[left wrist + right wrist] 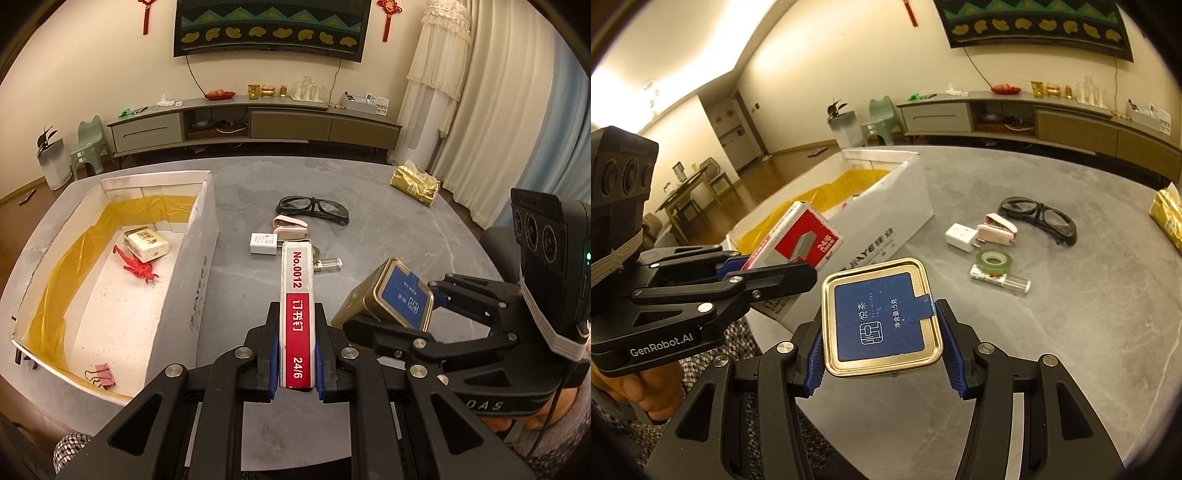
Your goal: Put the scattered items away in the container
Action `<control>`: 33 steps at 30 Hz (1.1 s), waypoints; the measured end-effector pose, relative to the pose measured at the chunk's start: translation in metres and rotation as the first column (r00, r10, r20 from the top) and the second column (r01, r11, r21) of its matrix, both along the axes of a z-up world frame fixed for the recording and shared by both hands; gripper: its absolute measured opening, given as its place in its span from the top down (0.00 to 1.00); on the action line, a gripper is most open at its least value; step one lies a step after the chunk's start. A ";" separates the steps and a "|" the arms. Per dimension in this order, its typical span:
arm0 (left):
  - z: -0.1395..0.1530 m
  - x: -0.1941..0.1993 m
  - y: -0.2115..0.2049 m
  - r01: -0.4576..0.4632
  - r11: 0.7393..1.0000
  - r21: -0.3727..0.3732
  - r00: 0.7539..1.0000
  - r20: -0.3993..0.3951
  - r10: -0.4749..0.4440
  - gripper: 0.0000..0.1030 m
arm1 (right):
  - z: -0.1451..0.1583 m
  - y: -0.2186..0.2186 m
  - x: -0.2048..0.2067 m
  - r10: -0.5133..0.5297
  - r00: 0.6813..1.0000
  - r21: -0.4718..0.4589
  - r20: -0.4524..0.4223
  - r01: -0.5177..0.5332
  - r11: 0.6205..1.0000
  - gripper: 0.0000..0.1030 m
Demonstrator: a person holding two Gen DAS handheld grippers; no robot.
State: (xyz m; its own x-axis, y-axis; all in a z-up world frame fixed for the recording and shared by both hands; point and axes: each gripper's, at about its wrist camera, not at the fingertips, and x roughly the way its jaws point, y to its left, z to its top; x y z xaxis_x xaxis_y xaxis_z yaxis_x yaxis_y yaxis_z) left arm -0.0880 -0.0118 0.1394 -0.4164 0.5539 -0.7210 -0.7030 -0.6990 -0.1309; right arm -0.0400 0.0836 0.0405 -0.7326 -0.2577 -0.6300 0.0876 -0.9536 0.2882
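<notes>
A home living room: wall television (271, 27), media console (255, 122), curtains (491, 110).

The staple box (297, 317) reads "No.0012", "订书钉" and "24/6" down its red-and-white edge. Just right of it, the tea tin (881, 319) shows "悦茶", "DELIGHTED TEA" and "净含量:5克" on its blue lid. The left gripper (768, 271) holding the staple box carries "GenRobot.AI" on its body — and the cardboard box (886, 229) behind it shows partly legible "JIAYE" lettering.

Both wrist cameras look forward, close above the grey table (369, 206), sharing the white box (886, 218).
</notes>
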 end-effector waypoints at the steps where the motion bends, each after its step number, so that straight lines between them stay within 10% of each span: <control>1: 0.001 0.000 -0.003 -0.004 1.000 0.004 1.000 0.000 0.004 0.85 | 0.001 -0.003 0.000 0.004 1.000 0.000 0.000 -0.004 1.000 0.46; 33: 0.004 -0.054 -0.106 -0.158 0.980 0.124 0.987 0.060 0.152 0.85 | 0.043 -0.099 -0.046 0.107 0.994 0.060 -0.010 -0.106 0.993 0.46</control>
